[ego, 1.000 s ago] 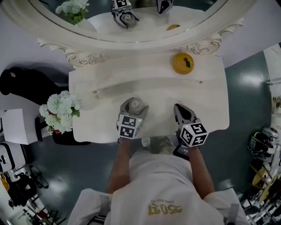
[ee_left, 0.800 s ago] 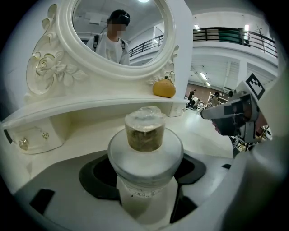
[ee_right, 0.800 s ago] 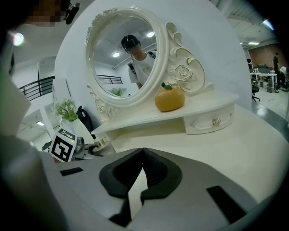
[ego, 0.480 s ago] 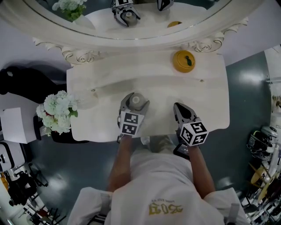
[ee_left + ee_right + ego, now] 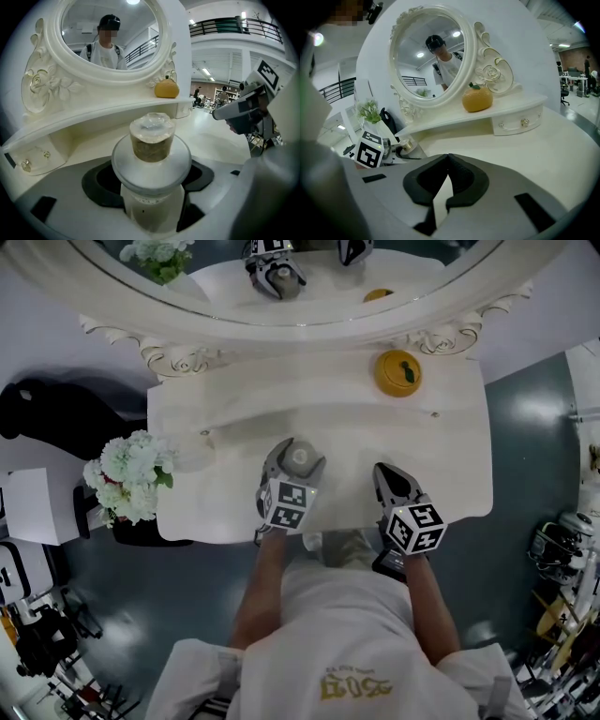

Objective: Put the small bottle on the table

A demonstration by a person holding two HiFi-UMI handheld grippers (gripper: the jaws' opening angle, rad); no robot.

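The small bottle is a frosted glass one with a wide collar and a brownish stopper. It stands upright between the jaws of my left gripper, over the front middle of the white dressing table. In the left gripper view the bottle fills the gap, and the left gripper is shut on its body. I cannot see whether its base touches the tabletop. My right gripper hovers to the right near the front edge. In its own view the right gripper is shut with nothing in it.
A yellow fruit-shaped jar sits on the raised shelf at the back right, below the oval mirror. A bunch of white flowers stands off the table's left end. Small drawers run under the shelf.
Hardly anything differs: the head view has shifted slightly, and both grippers keep their places, the left still holding the bottle.
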